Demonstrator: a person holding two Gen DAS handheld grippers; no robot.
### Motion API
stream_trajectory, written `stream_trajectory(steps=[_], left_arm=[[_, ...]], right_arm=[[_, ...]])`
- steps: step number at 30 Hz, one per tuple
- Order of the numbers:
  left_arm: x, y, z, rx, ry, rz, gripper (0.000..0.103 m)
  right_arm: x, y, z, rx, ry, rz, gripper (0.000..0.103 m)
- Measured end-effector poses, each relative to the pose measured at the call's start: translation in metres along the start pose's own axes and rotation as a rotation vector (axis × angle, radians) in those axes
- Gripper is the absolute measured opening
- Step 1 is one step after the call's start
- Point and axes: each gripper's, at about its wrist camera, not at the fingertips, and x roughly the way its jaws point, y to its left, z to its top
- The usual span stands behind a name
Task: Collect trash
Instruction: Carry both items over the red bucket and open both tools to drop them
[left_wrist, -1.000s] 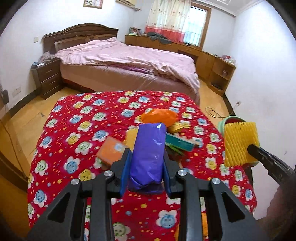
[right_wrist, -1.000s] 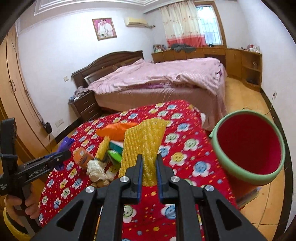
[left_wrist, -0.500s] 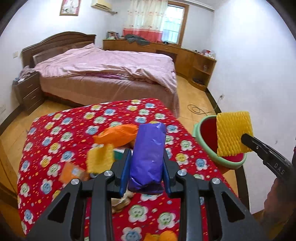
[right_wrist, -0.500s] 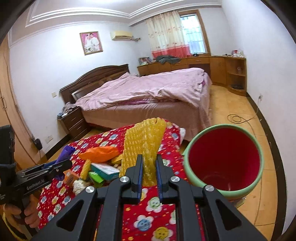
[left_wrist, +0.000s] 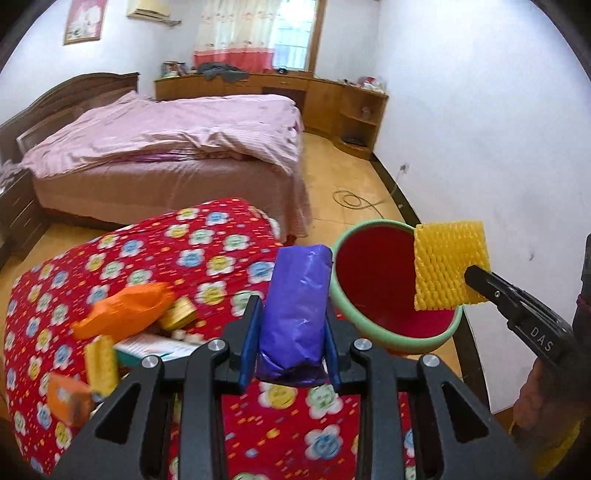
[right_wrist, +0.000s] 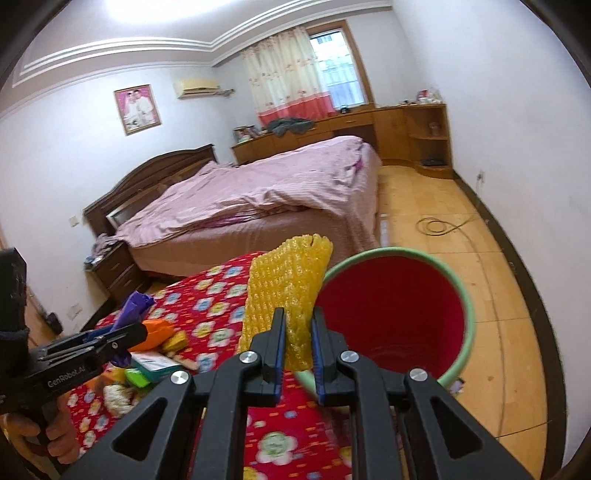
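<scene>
Yellow foam-mesh fruit sleeve pinched flat in the clenched right gripper, hanging at the near rim of the red plastic bucket with the pale green lip, which stands on the floor just off the table's right edge. Purple crinkled plastic packet clamped lengthwise in the left gripper, over the table's right edge and just short of the bucket.

For a clean drop: carry each piece past the green lip until fully over the red interior before letting go, since the light foam could catch on the rim or drift onto the floor. Better 1 at a time, right first, so the 2 grippers do not crowd the opening. Point the tips downward on release so the packet slides out rather than sticking to a pad.

More litter left on the red flowered tablecloth: orange bag, boxes, a second yellow piece.
</scene>
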Motion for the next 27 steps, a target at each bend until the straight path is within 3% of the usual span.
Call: stream_trajectory(steps=[14,23,25,27], left_arm=[[0.107,-0.071,0.014,0.098,0.143,-0.065,0.031],[0.151,-0.076,0.012,0.086,0.219,-0.104,0.031],[0.154,-0.076,0.014,0.084,0.227,-0.114,0.034],[0.154,-0.078,0.016,0.083,0.226,-0.116,0.044]], right_arm=[[0.026,-0.077,-0.005,0.081,0.018,-0.150,0.015],[0.050,-0.107,-0.009,0.121,0.068,-0.188,0.018],[0.053,-0.109,-0.010,0.128,0.069,-0.190,0.018],[0.056,-0.110,-0.009,0.135,0.072,-0.189,0.021]])
